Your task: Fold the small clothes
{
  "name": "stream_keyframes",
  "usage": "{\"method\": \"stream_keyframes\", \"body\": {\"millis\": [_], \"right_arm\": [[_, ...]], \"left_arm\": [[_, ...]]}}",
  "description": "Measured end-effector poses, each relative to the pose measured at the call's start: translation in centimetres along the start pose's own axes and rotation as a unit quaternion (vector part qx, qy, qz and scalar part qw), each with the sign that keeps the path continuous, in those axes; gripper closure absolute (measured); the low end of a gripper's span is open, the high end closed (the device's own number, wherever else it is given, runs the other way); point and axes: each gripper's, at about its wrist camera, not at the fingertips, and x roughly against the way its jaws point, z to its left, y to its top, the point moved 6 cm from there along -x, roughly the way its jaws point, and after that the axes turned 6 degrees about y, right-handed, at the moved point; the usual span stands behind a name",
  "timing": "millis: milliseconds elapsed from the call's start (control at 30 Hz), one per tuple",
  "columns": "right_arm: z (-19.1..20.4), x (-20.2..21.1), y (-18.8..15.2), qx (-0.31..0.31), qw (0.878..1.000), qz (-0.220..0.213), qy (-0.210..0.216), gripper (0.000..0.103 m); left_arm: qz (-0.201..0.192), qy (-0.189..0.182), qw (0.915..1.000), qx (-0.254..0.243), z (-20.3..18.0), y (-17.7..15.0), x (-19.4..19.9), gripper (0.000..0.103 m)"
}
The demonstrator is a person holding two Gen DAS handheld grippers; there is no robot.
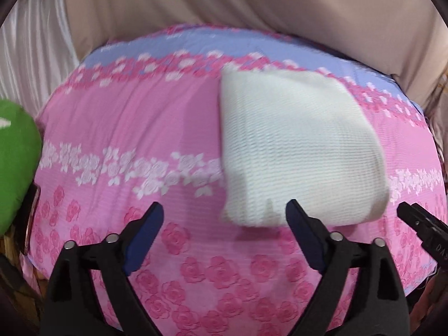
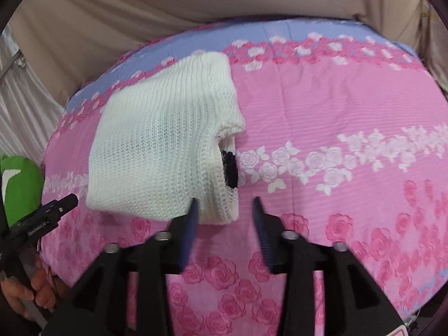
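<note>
A small white knitted garment [image 1: 299, 145] lies folded into a rough rectangle on a pink rose-patterned sheet [image 1: 134, 117]. In the right wrist view the garment [image 2: 159, 151] shows a black patch [image 2: 230, 171] at its right edge. My left gripper [image 1: 224, 210] is open and empty, its right finger at the garment's near edge. My right gripper [image 2: 224, 207] is open and empty, with its left finger over the garment's near right corner. The right gripper's tip [image 1: 420, 224] shows at the right edge of the left wrist view. The left gripper [image 2: 50, 212] shows at the left of the right wrist view.
The sheet [image 2: 336, 106] has a blue band along its far edge. A beige curtain [image 1: 252, 2] hangs behind it. A green object [image 1: 15, 162] sits at the left edge, also in the right wrist view [image 2: 19, 182]. A hand [image 2: 30, 288] holds the left gripper.
</note>
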Motion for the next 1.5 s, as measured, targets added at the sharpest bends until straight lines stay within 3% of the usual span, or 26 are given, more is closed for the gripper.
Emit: {"method": "stream_keyframes", "body": {"millis": [133, 333, 700, 1500], "right_arm": [[1.1, 0.7, -0.3, 0.014, 0.999, -0.017, -0.035, 0.037], [0.7, 0.6, -1.5, 0.016, 0.998, -0.008, -0.058, 0.035], [1.6, 1.8, -2.1, 0.022, 0.998, -0.026, -0.061, 0.032], [2.7, 2.0, -3.2, 0.029, 0.998, -0.018, -0.057, 0.032]], "left_arm": [[-0.036, 0.015, 0.9988, -0.031, -2.5, 0.8, 0.6, 0.011], [-0.037, 0.027, 0.9982, -0.039, -4.2, 0.3, 0.8, 0.011], [-0.031, 0.031, 0.9984, -0.036, -4.6, -1.2, 1.2, 0.011], [-0.042, 0.049, 0.9971, -0.041, -4.2, -1.8, 1.9, 0.012]]}}
